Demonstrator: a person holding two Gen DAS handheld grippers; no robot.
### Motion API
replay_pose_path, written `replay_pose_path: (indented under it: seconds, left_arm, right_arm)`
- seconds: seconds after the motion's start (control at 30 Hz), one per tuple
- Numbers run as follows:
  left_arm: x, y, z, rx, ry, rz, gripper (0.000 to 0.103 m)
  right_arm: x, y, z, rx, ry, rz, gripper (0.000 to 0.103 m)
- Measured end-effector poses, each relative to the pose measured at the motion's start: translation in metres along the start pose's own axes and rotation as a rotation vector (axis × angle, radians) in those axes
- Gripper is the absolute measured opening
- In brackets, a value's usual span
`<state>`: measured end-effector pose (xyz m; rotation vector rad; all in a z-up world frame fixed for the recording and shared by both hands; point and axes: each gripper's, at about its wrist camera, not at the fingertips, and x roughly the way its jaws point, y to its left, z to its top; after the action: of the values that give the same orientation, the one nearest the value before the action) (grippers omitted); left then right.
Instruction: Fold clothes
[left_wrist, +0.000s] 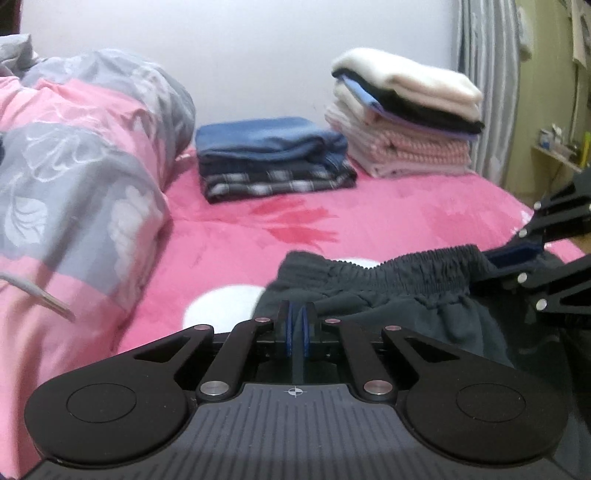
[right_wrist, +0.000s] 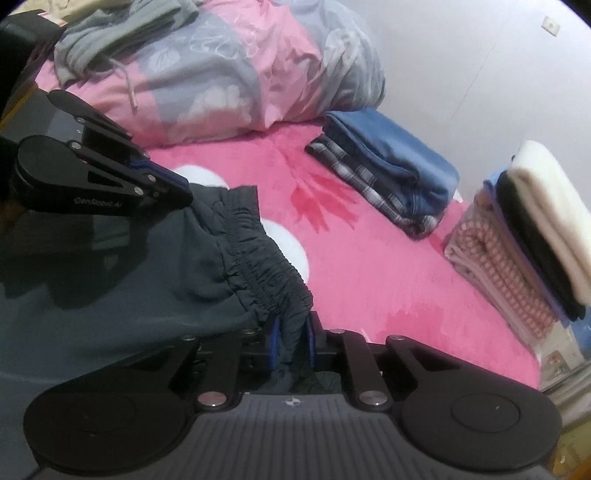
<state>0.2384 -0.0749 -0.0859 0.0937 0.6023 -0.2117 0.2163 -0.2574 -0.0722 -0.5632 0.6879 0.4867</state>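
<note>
1. One dark pair of trousers (right_wrist: 155, 266) lies on the pink bed (left_wrist: 369, 221), its waistband stretched between both grippers.
2. Left gripper (left_wrist: 297, 325) and right gripper (right_wrist: 291, 332): jaws clamped on that waistband.
3. Two folded stacks beyond the jaws: blue stack (left_wrist: 273, 158), pale stack (left_wrist: 406, 114).

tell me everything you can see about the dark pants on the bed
The dark grey pants look like thin woven cloth with a gathered elastic waistband. They lie rumpled on the pink bedsheet, waistband towards the folded stacks. The left gripper is shut on one end of the waistband, the right gripper on the other. The legs run out of view.
</note>
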Motion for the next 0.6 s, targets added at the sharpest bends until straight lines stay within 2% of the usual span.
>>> replay_pose_path:
  seconds: [0.13, 0.17, 0.23, 0.3, 0.37, 0.43, 0.47, 0.5, 0.6]
  left_arm:
    - [0.014, 0.006, -0.003, -0.004, 0.026, 0.039, 0.005]
    - [0.017, 0.007, -0.004, -0.005, 0.034, 0.049, 0.005]
    - [0.023, 0.008, -0.007, -0.007, 0.05, 0.063, 0.006]
    - [0.028, 0.009, -0.011, -0.01, 0.065, 0.076, 0.007]
    - [0.029, 0.01, -0.011, -0.007, 0.073, 0.078, 0.008]
    - [0.028, 0.011, -0.01, -0.009, 0.08, 0.077, 0.015]
    - [0.028, 0.012, -0.009, -0.014, 0.083, 0.081, 0.024]
    - [0.027, 0.015, -0.009, -0.024, 0.086, 0.09, 0.036]
    - [0.026, 0.022, -0.008, -0.053, 0.097, 0.107, 0.04]
  right_arm:
    - [0.026, -0.003, 0.003, 0.035, 0.022, -0.04, 0.016]
    - [0.033, -0.003, 0.001, 0.062, 0.031, -0.041, 0.02]
    - [0.045, -0.007, -0.003, 0.122, 0.039, -0.046, 0.03]
    - [0.042, -0.018, -0.006, 0.198, 0.025, -0.051, 0.049]
    - [0.022, -0.045, -0.015, 0.324, -0.017, 0.001, 0.058]
    - [-0.002, -0.076, -0.029, 0.459, -0.067, 0.044, 0.069]
    - [-0.015, -0.092, -0.038, 0.527, -0.089, 0.058, 0.07]
    - [-0.029, -0.11, -0.049, 0.604, -0.103, 0.033, 0.07]
    - [-0.053, -0.156, -0.086, 0.828, -0.129, 0.023, 0.07]
